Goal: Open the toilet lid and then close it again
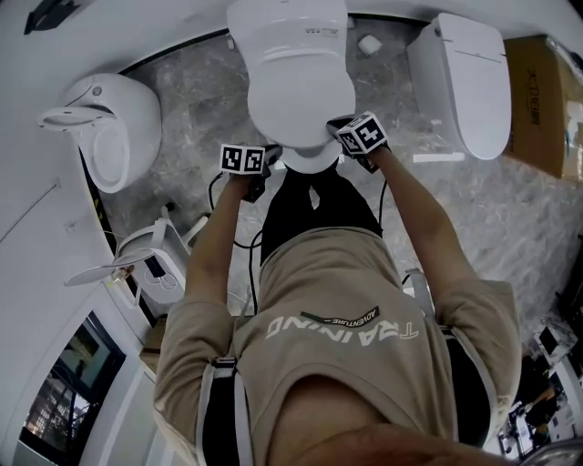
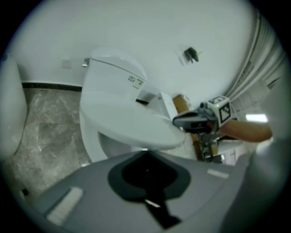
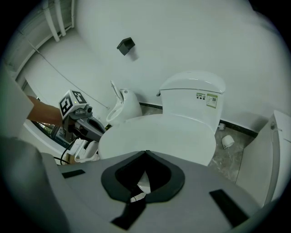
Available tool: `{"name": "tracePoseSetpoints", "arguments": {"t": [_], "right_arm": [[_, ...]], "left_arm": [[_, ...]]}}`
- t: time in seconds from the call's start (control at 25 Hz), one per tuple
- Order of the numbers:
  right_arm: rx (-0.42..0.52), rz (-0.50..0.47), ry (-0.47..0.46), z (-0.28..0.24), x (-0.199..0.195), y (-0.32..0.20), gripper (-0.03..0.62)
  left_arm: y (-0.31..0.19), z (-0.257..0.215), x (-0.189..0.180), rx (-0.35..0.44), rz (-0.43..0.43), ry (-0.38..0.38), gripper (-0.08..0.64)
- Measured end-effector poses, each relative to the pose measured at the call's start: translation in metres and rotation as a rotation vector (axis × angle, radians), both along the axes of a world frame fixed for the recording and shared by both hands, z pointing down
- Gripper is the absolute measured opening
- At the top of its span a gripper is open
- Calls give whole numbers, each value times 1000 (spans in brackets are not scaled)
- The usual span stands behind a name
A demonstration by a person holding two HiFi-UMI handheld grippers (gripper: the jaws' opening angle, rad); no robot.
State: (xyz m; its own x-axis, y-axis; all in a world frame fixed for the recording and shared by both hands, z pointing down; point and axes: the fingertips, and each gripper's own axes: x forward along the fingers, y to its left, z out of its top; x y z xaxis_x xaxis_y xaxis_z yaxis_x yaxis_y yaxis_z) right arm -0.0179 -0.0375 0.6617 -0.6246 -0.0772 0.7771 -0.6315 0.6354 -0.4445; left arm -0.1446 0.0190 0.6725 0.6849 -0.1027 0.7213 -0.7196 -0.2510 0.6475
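A white toilet stands in front of me, its tank [image 1: 287, 27] against the wall. Its lid [image 1: 301, 91] is tilted low over the bowl, and the left gripper view shows a gap under the lid [image 2: 132, 125]. My left gripper [image 1: 271, 157] sits at the lid's front edge on the left, jaws shut with nothing between them, tips [image 2: 145, 152] just under the rim. My right gripper [image 1: 335, 123] is at the front edge on the right, jaws also shut and empty, tips [image 3: 145, 152] at the lid [image 3: 159, 134]. Each gripper shows in the other's view: the right gripper [image 2: 184, 122] and the left gripper [image 3: 95, 129].
A second white toilet [image 1: 465, 82] with its lid down stands to the right, beside a cardboard box [image 1: 547, 100]. Another white fixture [image 1: 105, 127] sits to the left, a smaller one [image 1: 150, 259] nearer me. A paper roll [image 1: 369, 44] lies on the marble floor. Cables trail by my feet.
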Motion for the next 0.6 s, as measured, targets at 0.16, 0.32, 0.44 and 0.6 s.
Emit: {"name": "tracePoseSetpoints", "arguments": {"t": [0.16,0.32,0.44,0.6], "right_arm": [[2,-48,40,11,0,14,14],[26,-100,91,25,-3,30,14],[19,-77,108,34,-2,37,14],[-2,-62,103,40,-2,41,14]], "left_arm": [[13,2,-1,2,15,-8,5],[15,-6,-5,14,-48,24,5],[14,-8,-8,31,-63,15,5],[18,0,-3,40,-11,-25,5]]}}
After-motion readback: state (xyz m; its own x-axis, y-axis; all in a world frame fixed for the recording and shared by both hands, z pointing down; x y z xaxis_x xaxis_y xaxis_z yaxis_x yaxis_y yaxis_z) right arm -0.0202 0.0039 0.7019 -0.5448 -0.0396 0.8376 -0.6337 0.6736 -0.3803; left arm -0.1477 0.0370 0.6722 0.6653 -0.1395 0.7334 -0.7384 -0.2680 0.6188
